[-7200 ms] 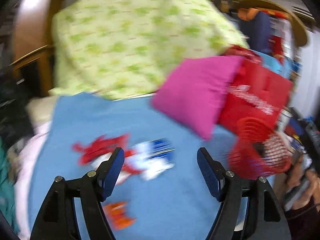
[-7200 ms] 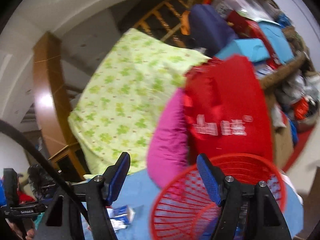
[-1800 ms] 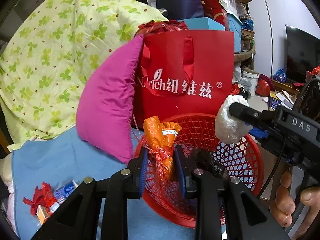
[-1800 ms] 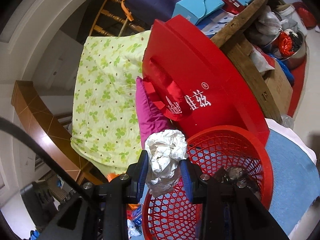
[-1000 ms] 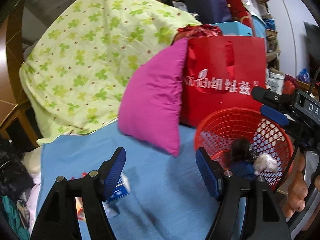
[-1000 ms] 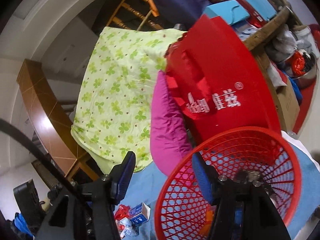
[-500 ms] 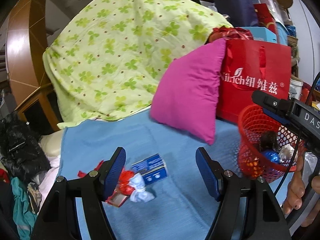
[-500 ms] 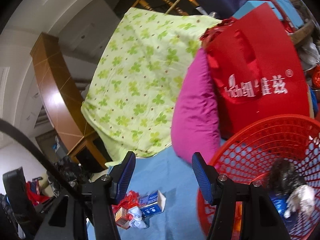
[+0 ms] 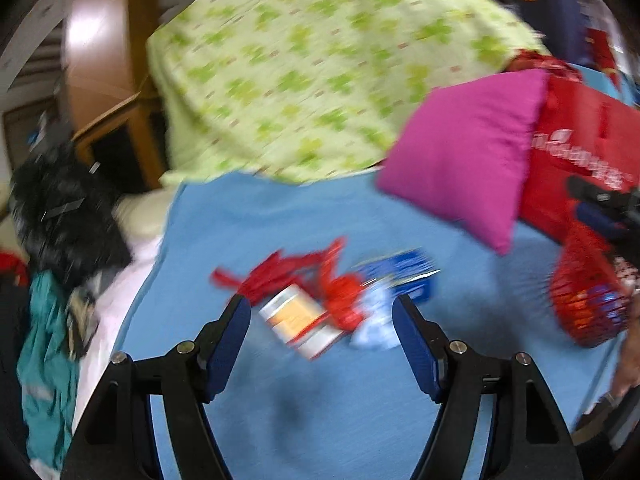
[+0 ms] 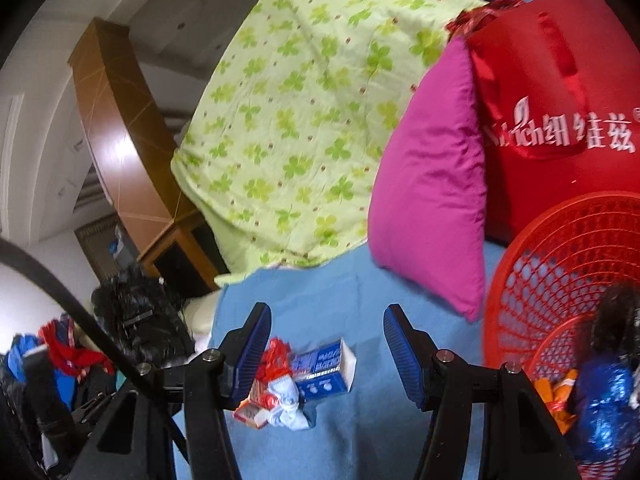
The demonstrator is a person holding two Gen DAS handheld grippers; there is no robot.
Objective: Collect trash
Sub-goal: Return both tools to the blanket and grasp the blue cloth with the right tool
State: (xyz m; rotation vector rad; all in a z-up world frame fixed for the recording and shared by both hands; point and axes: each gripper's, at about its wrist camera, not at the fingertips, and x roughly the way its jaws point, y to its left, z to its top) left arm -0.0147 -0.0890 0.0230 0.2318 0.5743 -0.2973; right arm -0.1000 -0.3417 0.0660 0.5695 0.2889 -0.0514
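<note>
Just ahead of the wide-spread left gripper (image 9: 321,316) lies the trash pile (image 9: 320,300).

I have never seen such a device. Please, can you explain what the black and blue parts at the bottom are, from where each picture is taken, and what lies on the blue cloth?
There is no robot. A person carries a hand-held gripper in each hand, and each has a camera that looks forward along its two blue-padded fingers. One picture comes from the left hand-held gripper, the other from the right hand-held gripper. Both are open and hold nothing.

On the blue cloth lies a small pile of trash: a blue box, red wrapping, a crumpled white piece and a small orange and white box. The red basket on the right already holds some trash. Behind stand a pink pillow, a red bag and a green quilt.
</note>
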